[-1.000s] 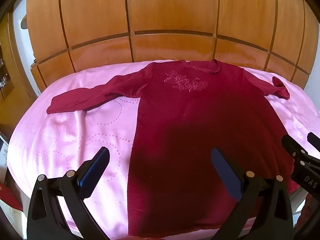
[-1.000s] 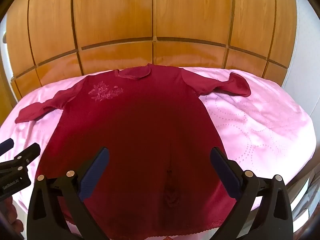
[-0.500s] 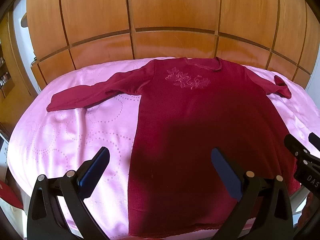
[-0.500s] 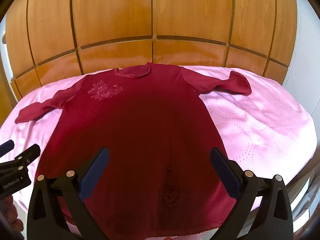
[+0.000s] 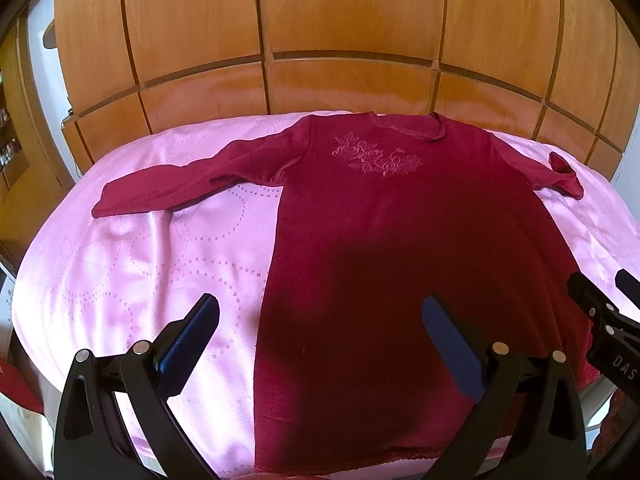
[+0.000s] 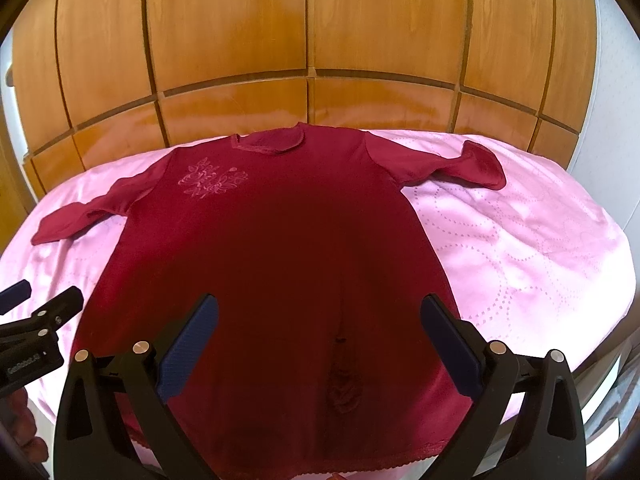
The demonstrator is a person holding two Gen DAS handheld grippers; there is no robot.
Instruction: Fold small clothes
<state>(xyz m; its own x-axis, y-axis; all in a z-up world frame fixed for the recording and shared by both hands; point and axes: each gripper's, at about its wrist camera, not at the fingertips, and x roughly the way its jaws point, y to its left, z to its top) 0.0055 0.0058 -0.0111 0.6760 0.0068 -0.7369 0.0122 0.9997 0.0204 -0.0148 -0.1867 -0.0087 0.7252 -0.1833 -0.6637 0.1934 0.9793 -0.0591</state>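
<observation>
A dark red long-sleeved top point(image 5: 392, 248) lies flat and face up on a pink bed cover point(image 5: 132, 264), collar at the far side, with a flower embroidery point(image 5: 376, 156) on the chest. Its left sleeve point(image 5: 172, 184) lies stretched out to the left. Its right sleeve point(image 6: 460, 164) ends in a curled cuff. My left gripper point(image 5: 320, 320) is open and empty above the hem's left part. My right gripper point(image 6: 318, 318) is open and empty above the hem's middle, near a small pucker in the cloth point(image 6: 342, 384). Each gripper shows at the edge of the other's view.
A wall of orange-brown wooden panels point(image 5: 340, 40) stands right behind the bed. The pink cover point(image 6: 520, 248) extends to the right of the top. The bed's near edge runs just under both grippers. A wooden shelf unit point(image 5: 12, 128) stands at the far left.
Both views have shifted slightly, with the top appearing a little lower and nearer in the left wrist view. Both grippers stay open and empty. The top has not moved.
</observation>
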